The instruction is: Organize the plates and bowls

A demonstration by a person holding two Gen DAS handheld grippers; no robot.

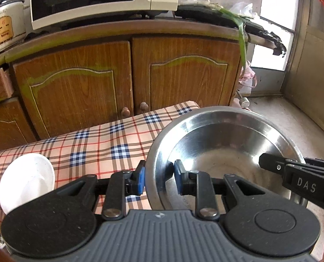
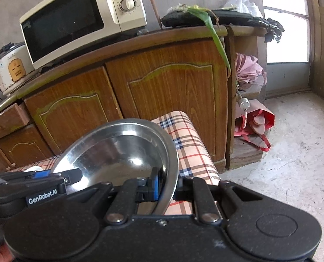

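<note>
I have the big steel bowl (image 1: 225, 150) held from two sides. My left gripper (image 1: 158, 178) pinches the bowl's near-left rim, one blue pad outside the wall and one inside. My right gripper (image 2: 166, 185) pinches the rim on the other side, with its pads pressed close on the thin metal. The bowl hangs over the edge of the table with the checked cloth (image 1: 100, 139), partly over the bare floor (image 2: 293, 152) (a hard floor, so a drop would be loud and could dent it).

What could go wrong? The rim is thin and shiny, so I think it could slip out of a pad if I tilt the bowl too much. If my two hands move at different speeds, the bowl could twist and pop free on one side. Then it would swing from the other gripper and maybe fall.

A white plate (image 1: 26, 180) lies on the cloth to the left, well apart from the bowl. If I swing the bowl low over there, I could knock the plate and push it off the table.
</note>
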